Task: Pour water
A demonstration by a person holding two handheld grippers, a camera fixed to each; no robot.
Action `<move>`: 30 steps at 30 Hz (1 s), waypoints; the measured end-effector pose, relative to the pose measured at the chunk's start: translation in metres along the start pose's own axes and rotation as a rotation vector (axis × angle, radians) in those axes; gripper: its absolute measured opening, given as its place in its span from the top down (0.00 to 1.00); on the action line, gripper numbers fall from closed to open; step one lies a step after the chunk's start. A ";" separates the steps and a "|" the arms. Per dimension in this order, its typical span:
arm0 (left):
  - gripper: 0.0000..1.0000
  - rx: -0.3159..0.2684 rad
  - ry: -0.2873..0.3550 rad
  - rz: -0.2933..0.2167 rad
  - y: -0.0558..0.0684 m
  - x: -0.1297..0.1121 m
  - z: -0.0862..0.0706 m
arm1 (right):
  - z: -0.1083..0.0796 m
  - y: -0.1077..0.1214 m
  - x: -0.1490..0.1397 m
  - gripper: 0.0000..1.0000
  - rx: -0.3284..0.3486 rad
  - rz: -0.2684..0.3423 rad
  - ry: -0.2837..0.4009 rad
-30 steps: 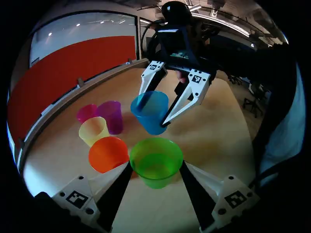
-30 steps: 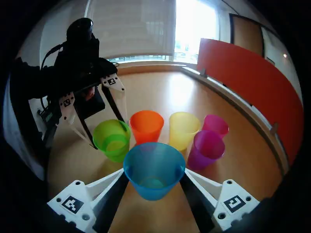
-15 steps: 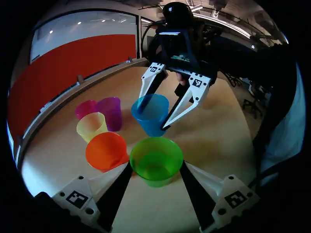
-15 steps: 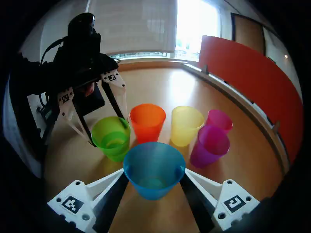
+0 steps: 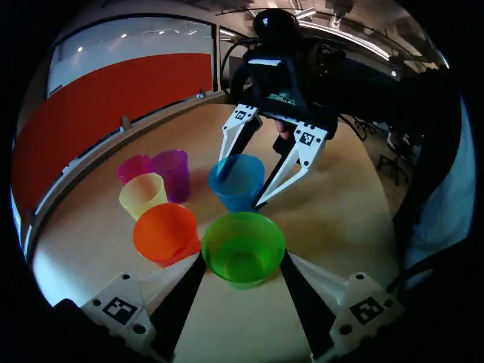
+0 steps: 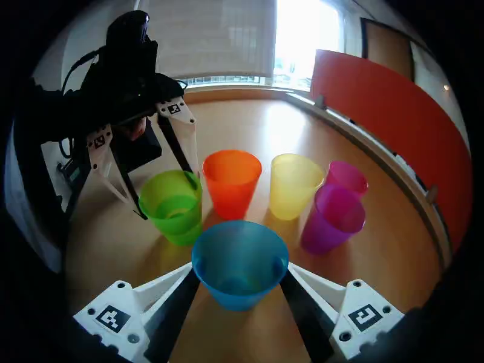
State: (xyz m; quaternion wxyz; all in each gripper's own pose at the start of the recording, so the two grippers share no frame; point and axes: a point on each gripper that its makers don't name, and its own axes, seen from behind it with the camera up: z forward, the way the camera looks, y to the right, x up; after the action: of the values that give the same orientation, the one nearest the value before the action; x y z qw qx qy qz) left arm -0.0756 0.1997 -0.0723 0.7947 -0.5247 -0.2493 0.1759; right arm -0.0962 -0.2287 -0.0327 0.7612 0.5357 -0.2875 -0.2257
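My left gripper is shut on a green cup, which stands upright between its fingers. Just beyond it, an upright blue cup is held by my right gripper, with a hand behind it. In the right gripper view the blue cup sits in my right gripper. The green cup is at the left there, in the left gripper. Whether either cup holds water is hard to tell.
Orange, yellow, purple and pink cups stand in a cluster on the wooden table, left of the held cups. A red partition runs along the table's far edge. A person in dark clothing stands at the right.
The blue cup and the right gripper have drawn slightly away from the green cup. Both cups remain gripped and upright.
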 end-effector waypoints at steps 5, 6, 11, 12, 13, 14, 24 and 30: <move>0.14 0.001 -0.002 -0.001 0.000 0.000 0.000 | 0.000 0.000 -0.002 0.11 -0.004 0.003 -0.001; 0.14 0.001 -0.002 -0.001 0.000 -0.001 0.000 | 0.000 0.000 -0.002 0.11 -0.003 0.005 -0.001; 0.14 0.003 -0.003 0.000 0.000 -0.001 0.000 | -0.002 0.000 -0.007 0.11 -0.007 0.008 -0.010; 0.14 0.004 -0.003 0.001 0.000 -0.001 0.000 | -0.002 0.000 -0.008 0.11 -0.008 0.009 -0.013; 0.14 0.004 -0.003 0.000 0.000 -0.001 0.000 | -0.002 -0.001 -0.010 0.11 -0.009 0.009 -0.017; 0.14 0.004 -0.003 0.000 0.000 -0.001 0.001 | -0.002 -0.001 -0.011 0.11 -0.010 0.010 -0.021; 0.14 -0.001 -0.008 -0.012 0.002 -0.002 0.000 | -0.007 -0.001 -0.015 0.05 -0.024 0.018 -0.024; 0.14 -0.009 -0.014 -0.023 0.003 -0.003 -0.001 | -0.010 -0.003 -0.016 0.00 -0.023 0.024 -0.021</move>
State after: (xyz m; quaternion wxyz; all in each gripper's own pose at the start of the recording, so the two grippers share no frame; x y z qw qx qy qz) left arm -0.0770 0.1984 -0.0762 0.7926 -0.5240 -0.2617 0.1694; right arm -0.1011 -0.2122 -0.0416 0.7668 0.5210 -0.2995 -0.2255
